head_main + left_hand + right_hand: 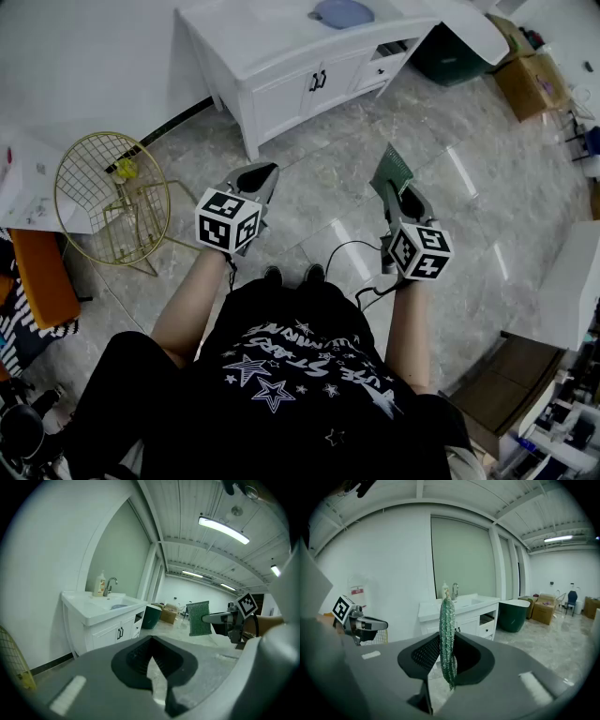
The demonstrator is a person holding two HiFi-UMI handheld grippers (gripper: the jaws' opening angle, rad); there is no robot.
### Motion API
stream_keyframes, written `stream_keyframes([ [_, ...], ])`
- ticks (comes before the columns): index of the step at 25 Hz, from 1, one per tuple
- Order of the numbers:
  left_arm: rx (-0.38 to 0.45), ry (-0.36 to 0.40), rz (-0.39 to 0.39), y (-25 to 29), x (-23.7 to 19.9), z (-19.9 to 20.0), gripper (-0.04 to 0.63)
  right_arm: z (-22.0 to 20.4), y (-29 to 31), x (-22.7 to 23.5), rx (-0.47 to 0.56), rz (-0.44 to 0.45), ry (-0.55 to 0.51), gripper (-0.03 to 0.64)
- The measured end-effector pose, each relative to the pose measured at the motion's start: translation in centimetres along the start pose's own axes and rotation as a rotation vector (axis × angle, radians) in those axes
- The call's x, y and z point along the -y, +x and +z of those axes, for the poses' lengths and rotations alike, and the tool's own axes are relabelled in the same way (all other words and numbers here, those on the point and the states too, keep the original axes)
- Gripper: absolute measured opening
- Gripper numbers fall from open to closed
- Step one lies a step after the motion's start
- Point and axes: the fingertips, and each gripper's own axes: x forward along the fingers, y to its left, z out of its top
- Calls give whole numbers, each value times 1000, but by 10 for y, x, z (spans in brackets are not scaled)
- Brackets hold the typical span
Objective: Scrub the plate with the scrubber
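Observation:
A blue plate (342, 13) lies in the sink of the white vanity (281, 66) across the floor; in the left gripper view the plate (118, 606) shows just inside the basin. My right gripper (392, 189) is shut on a green scrubber (394, 169), held in the air well short of the vanity. In the right gripper view the scrubber (448, 634) stands edge-on between the jaws of the right gripper (449, 667). My left gripper (265, 174) is shut with nothing in it; its jaws meet in the left gripper view (152, 667).
A gold wire chair (112, 192) stands to the left. A dark green bin (459, 52) and cardboard boxes (530, 80) sit right of the vanity. A soap bottle (100, 584) and a faucet (110, 584) stand on the vanity top. Marble floor lies between me and it.

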Motion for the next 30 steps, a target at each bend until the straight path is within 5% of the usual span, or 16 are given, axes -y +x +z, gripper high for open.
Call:
stream_keyframes([
  [14, -3, 22, -12, 12, 19, 17, 2, 16, -12, 12, 24, 3, 15, 110],
  [24, -29, -19, -57, 1, 9, -6, 3, -4, -7, -6, -4, -32, 27, 112],
  [25, -28, -16, -66, 1, 8, -7, 17, -3, -6, -8, -1, -36, 23, 112],
  [28, -37, -2, -72, 3, 3, -9, 205, -2, 1, -11, 2, -35, 6, 112],
  [30, -39, -13, -56, 7, -4, -10, 253, 1, 8, -11, -1, -31, -6, 112],
])
